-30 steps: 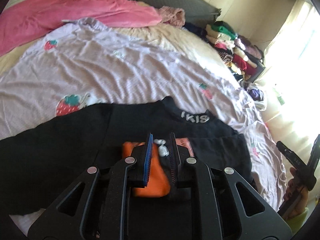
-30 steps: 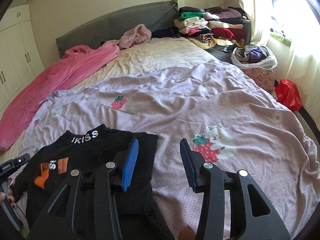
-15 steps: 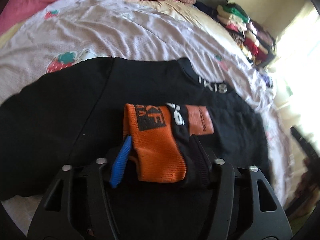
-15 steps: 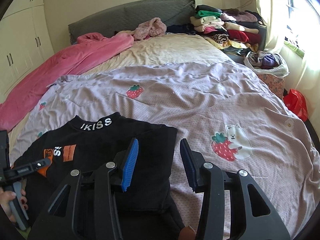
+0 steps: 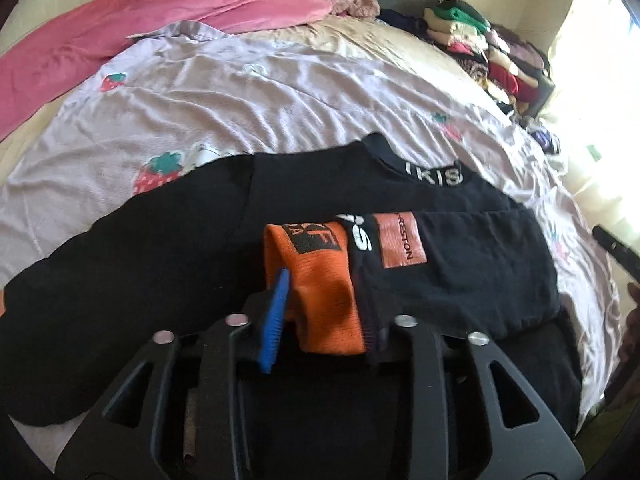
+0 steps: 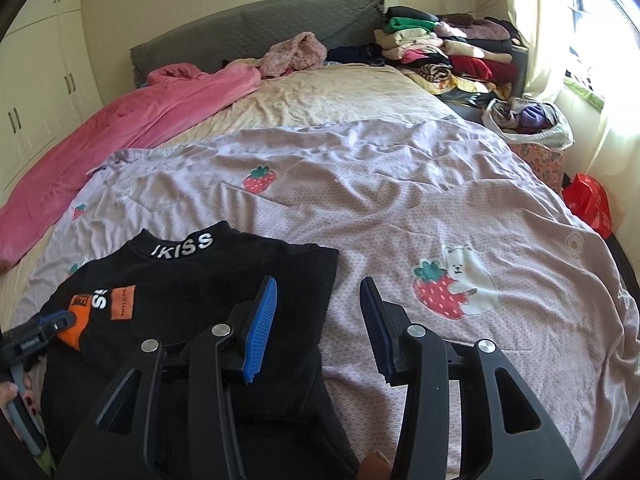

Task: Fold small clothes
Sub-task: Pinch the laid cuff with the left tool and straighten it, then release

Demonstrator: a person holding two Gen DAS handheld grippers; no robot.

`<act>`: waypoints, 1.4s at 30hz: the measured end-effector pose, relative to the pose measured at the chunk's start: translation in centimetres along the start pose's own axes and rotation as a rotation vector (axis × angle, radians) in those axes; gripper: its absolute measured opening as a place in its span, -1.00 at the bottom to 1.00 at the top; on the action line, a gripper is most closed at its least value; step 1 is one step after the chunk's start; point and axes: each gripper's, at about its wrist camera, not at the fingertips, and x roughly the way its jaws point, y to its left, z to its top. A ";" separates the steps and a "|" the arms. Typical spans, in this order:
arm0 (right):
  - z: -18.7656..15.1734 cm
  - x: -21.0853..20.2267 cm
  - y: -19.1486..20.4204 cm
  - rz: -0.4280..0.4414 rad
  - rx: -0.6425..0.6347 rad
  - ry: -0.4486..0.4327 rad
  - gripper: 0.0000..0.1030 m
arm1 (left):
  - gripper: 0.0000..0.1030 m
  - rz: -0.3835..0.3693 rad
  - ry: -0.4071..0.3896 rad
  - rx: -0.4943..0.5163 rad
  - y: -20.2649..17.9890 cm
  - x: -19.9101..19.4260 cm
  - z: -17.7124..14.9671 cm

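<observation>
A black long-sleeved top with white lettering on its collar lies flat on the lilac strawberry-print sheet. Its right-hand sleeve is folded across the chest, ending in an orange cuff. My left gripper has its jaws opening, and the cuff still lies between the pads without being pinched. The right wrist view shows the same top with the left gripper at the cuff. My right gripper is open and holds nothing, hovering over the top's right edge and the sheet.
A pink blanket runs along the bed's left side up to the grey headboard. Stacked folded clothes sit at the far right corner. A white bag of clothes and a red bag stand beside the bed.
The left jaws have widened around the orange cuff, and the sleeve now lies flatter across the chest. The right gripper stays as open as before.
</observation>
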 end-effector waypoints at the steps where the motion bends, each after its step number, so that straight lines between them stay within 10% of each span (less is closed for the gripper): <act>1: 0.0 0.0 0.2 0.002 -0.007 0.001 -0.18 | -0.33 0.006 -0.015 -0.003 0.1 -0.5 0.1; 26: -1.6 2.5 6.2 0.155 -0.171 0.088 -0.01 | -0.21 0.008 0.089 0.106 -2.5 3.5 -1.6; 35: -4.8 8.4 6.5 0.065 -0.199 0.288 0.07 | -0.04 0.002 0.087 0.108 -2.7 3.5 -1.5; 42: -4.7 7.6 5.8 0.093 -0.167 0.278 0.12 | 0.28 -0.002 0.087 0.116 -3.1 2.9 -1.7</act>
